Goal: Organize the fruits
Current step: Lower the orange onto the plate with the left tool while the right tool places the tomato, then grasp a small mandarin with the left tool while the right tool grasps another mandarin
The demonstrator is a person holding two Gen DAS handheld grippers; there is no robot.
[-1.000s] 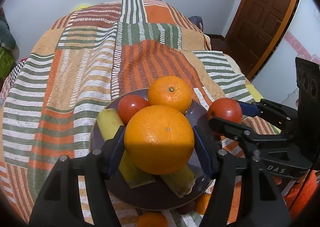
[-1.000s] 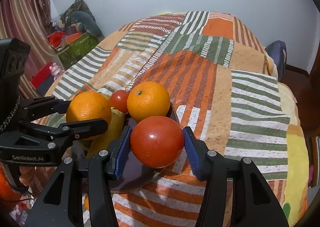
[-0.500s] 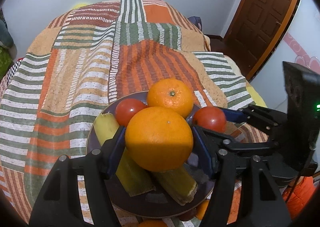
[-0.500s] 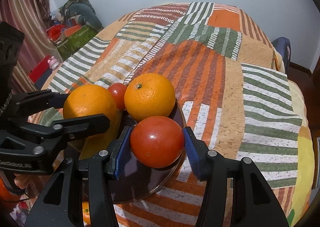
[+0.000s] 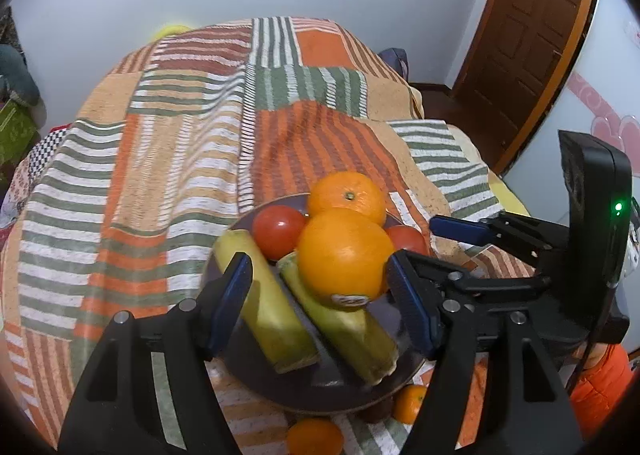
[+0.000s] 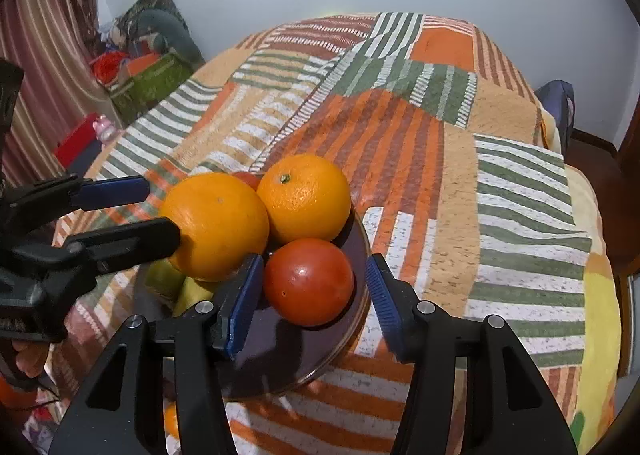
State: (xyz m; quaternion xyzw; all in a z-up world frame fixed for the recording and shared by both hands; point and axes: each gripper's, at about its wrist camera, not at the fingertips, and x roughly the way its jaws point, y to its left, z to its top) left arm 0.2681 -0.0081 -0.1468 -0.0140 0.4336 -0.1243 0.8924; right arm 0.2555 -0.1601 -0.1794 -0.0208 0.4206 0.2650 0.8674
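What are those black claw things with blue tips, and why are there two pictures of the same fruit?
Those claws are grabbing tools. A person holds one in each hand, and each carries a camera looking along its two fingers. That gives two pictures: one from the left gripper, one from the right gripper. Both look at a dark plate on a striped blanket. On the plate lie two oranges, two tomatoes and two yellow-green sticks. The front orange sits between the left claw's open fingers, and a tomato between the right claw's. Nothing is squeezed now.
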